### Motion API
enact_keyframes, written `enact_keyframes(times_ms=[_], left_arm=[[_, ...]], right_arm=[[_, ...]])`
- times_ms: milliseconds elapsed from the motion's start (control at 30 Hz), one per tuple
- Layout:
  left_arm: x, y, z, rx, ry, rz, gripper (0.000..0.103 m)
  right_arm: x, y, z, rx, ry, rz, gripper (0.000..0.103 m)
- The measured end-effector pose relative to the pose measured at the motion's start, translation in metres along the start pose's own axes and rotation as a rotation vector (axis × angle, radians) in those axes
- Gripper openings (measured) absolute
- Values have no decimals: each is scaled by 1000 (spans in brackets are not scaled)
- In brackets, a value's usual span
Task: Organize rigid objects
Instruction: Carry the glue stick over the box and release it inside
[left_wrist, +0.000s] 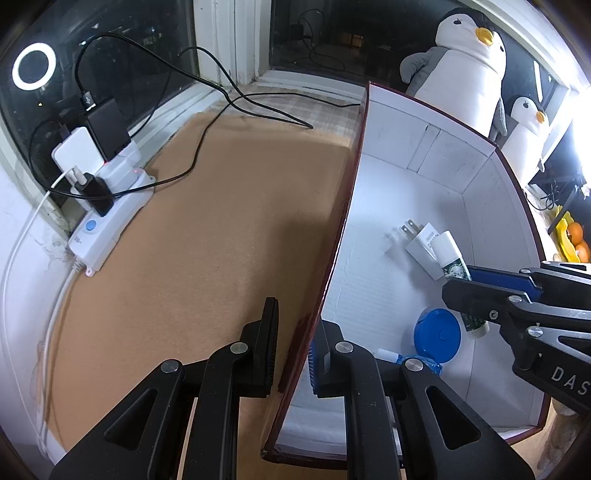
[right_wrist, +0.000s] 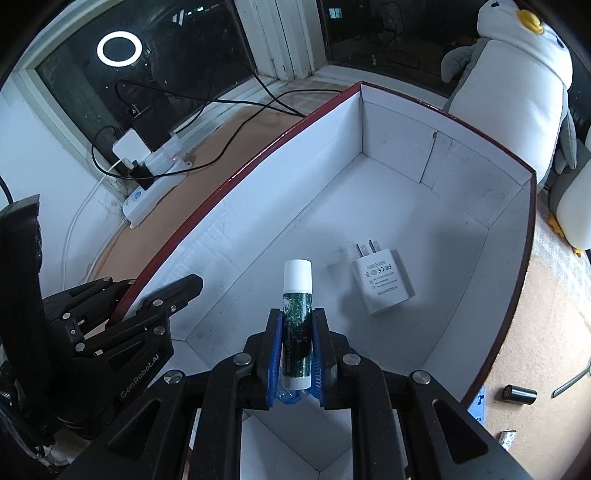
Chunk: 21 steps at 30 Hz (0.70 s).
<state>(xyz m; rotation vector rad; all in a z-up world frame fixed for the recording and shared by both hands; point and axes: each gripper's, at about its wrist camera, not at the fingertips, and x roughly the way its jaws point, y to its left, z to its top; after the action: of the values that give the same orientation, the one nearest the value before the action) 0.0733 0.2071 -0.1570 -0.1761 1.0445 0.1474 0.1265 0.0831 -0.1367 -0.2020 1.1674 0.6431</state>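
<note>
1. Left wrist view: our left gripper (left_wrist: 291, 354), lower centre, pinches the box (left_wrist: 345, 206) wall; letting go could shift the box.
2. Our right gripper (right_wrist: 297, 354) clamps the tube (right_wrist: 296, 317) above the box floor; dropped, we judge it could hit the charger (right_wrist: 382, 284), centre right.

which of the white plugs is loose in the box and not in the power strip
The white charger lying flat on the box floor, prongs bare; the others sit plugged into the power strip.

plush penguin (right_wrist: 517, 85), power strip (left_wrist: 110, 218), black cables (left_wrist: 207, 110), ring light reflection (right_wrist: 119, 48)
</note>
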Motion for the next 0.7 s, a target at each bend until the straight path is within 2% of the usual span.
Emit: enact_keyframes(times_ms=[33, 100, 133, 500, 700], left_arm=[[0, 0, 0, -1, 0, 0, 13], [0, 0, 0, -2, 0, 1, 13], [1, -1, 0, -1, 1, 3, 13], [-2, -2, 0, 8, 0, 16, 13], [-8, -5, 0, 12, -6, 28, 13]], right_arm=[[1, 0, 0, -2, 6, 0, 17], [-1, 0, 0, -4, 3, 1, 36], [-3, 0, -1, -6, -8, -4, 39], [-38, -14, -4, 35, -89, 15, 39], [-69, -41, -14, 98, -152, 7, 39]])
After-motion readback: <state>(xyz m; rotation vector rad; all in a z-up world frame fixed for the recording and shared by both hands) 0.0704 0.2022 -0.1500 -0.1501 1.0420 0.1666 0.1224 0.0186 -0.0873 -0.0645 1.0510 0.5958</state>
